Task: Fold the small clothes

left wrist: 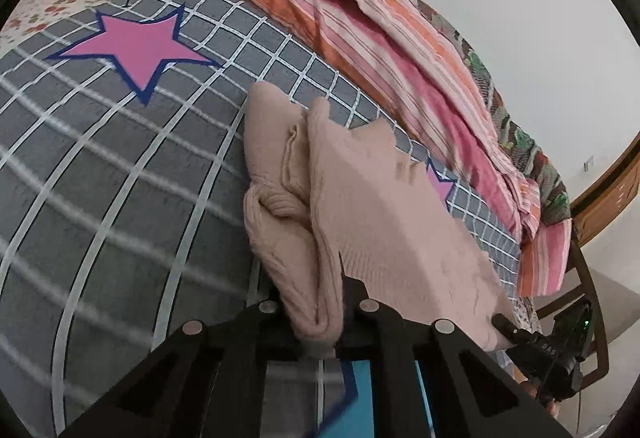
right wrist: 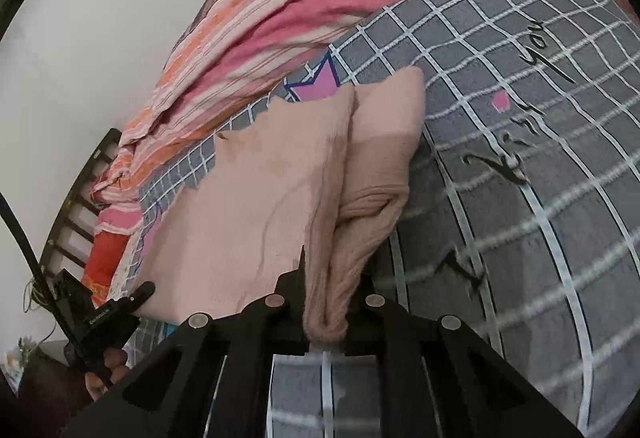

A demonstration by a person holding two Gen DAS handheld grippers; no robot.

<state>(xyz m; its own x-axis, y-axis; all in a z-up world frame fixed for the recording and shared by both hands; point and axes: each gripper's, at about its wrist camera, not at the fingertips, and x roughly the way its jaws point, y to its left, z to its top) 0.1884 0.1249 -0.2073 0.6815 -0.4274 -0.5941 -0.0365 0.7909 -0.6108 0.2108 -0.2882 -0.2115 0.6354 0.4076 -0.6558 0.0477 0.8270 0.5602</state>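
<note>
**Inspector:** State of the grip, please.

**Onlooker:** Both are clenched on the same item. The left gripper [left wrist: 320, 322] pinches a bunched edge of the pink knit garment [left wrist: 360, 206], and the right gripper [right wrist: 326, 322] pinches another bunched edge of it. Each has a thick roll of cloth squeezed between its jaws.

**Inspector:** Where does the garment lie?

**Onlooker:** Straight ahead of each gripper, on the grey checked bedspread [left wrist: 120, 166]. From the left gripper it spreads forward and to its right; from the right gripper, forward and to its left. The span between the two grips looks taut and smooth, while a doubled ridge runs forward from each pinch.

**Inspector:** Anything nearby?

**Onlooker:** A striped pink and orange quilt [left wrist: 360, 14] is heaped well beyond the garment, clear of it. A pink star [left wrist: 136, 46] is printed on the bedspread, ahead and left of the left gripper.

**Inspector:** Progress?

**Onlooker:** My judgement: partly done. The cloth already shows layers lying over one another, so at least one fold appears in place. The held edge has not been laid down or released. I cannot tell how many folds remain, and I see no finished, squared bundle and no other clothes waiting.
</note>
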